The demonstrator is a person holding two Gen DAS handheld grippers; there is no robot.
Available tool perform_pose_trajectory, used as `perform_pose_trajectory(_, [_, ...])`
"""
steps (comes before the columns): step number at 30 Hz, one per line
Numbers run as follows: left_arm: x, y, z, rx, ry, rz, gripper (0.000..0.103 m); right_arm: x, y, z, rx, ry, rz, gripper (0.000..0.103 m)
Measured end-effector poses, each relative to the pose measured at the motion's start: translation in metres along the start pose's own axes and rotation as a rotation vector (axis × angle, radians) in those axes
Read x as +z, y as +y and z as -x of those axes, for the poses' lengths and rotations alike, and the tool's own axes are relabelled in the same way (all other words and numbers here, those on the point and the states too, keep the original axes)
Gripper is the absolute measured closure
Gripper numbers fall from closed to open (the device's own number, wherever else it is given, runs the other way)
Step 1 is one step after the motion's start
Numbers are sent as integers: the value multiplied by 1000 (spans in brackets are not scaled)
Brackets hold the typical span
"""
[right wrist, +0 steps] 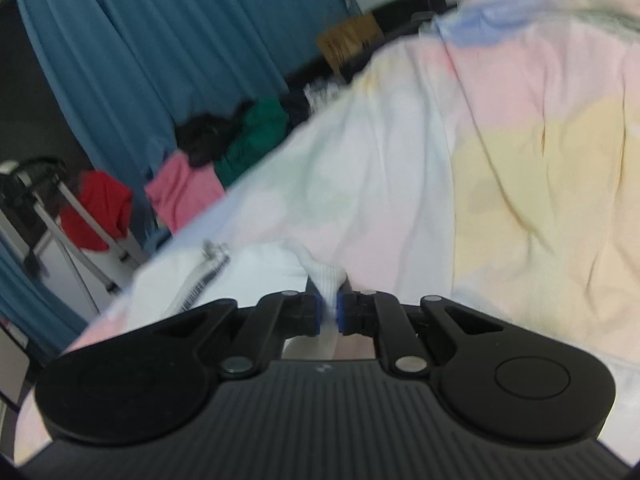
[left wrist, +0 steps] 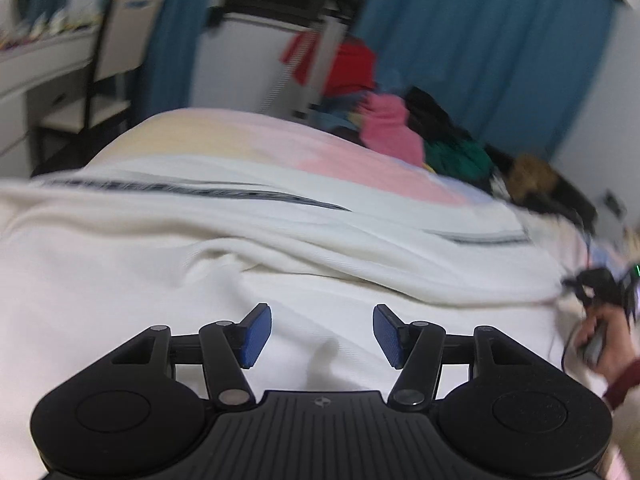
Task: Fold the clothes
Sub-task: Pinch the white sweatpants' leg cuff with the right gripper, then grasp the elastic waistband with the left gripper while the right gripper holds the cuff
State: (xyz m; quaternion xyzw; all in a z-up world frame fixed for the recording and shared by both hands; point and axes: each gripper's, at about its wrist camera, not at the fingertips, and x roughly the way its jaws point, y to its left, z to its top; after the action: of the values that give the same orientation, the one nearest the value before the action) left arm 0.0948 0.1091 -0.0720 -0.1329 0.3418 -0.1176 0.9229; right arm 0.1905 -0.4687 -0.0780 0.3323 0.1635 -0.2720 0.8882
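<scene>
A white knitted garment (left wrist: 280, 248) with thin dark stripes lies spread and rumpled on a pastel bedsheet (left wrist: 248, 140). My left gripper (left wrist: 322, 332) is open just above the white cloth, its blue pads (left wrist: 256, 334) apart with nothing between them. My right gripper (right wrist: 329, 314) is shut on a corner of the white garment (right wrist: 324, 276), which bunches up between the pads. In the left wrist view the right gripper (left wrist: 600, 284) and the hand holding it show at the far right edge of the garment.
A pile of clothes, pink (left wrist: 390, 128), green (left wrist: 460, 156), black and red (left wrist: 352, 64), sits at the far side of the bed. Blue curtains (right wrist: 160, 40) hang behind. A chair (left wrist: 108, 60) and desk stand at the left. A cardboard box (right wrist: 348, 42) lies beyond the bed.
</scene>
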Motion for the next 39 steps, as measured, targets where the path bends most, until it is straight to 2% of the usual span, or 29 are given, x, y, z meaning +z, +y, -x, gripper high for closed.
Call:
perform_pose_trajectory(2, [4, 8, 4, 19, -12, 30, 44, -1, -9, 2, -24, 6, -6, 93])
perform_pose_trajectory(5, [8, 11, 18, 66, -47, 15, 40, -2, -23, 5, -61, 14, -15, 93])
perform_pose_trajectory(9, [7, 18, 44, 132, -94, -13, 28, -4, -41, 8, -106, 28, -26, 93])
perform_pose_trajectory(12, [4, 28, 61, 208, -108, -19, 21, -11, -45, 4, -98, 63, -26, 90])
perform_pose_trajectory(13, [4, 35, 65, 231, -109, 7, 20, -11, -44, 8, -94, 72, -26, 89])
perform_pose_trajectory(15, [4, 51, 74, 275, -111, 69, 19, -9, -39, 19, -93, 76, -33, 87])
perform_pose_trajectory(18, [3, 87, 85, 323, -97, 228, 18, -11, -32, 45, -85, 78, -45, 84])
perform_pose_trajectory(19, [3, 102, 90, 334, -91, 285, 18, -11, -29, 53, -79, 80, -47, 77])
perform_pose_trajectory(20, [2, 116, 96, 343, -87, 339, 18, -13, -27, 63, -68, 81, -43, 67])
perform_pose_trajectory(21, [0, 131, 104, 354, -93, 406, 18, -14, -26, 75, -59, 78, -37, 61])
perform_pose_trajectory(23, [-5, 160, 121, 372, -118, 552, 18, -14, -23, 100, -47, 63, -16, 41])
perform_pose_trajectory(25, [-9, 184, 134, 366, -135, 682, 17, -13, -25, 125, -34, 49, -4, 36])
perform_pose_trajectory(30, [-22, 226, 150, 348, -118, 928, 17, -15, -41, 176, -58, 44, -49, 35])
perform_pose_trajectory(32, [-30, 236, 157, 362, -125, 991, 17, -15, -53, 188, -80, 53, -107, 35])
perform_pose_trajectory(36, [-42, 252, 155, 340, -92, 1074, 17, -14, -81, 202, -206, 27, -239, 35])
perform_pose_trajectory(39, [-51, 258, 149, 288, -72, 1127, 17, -15, -106, 210, -295, -7, -363, 34])
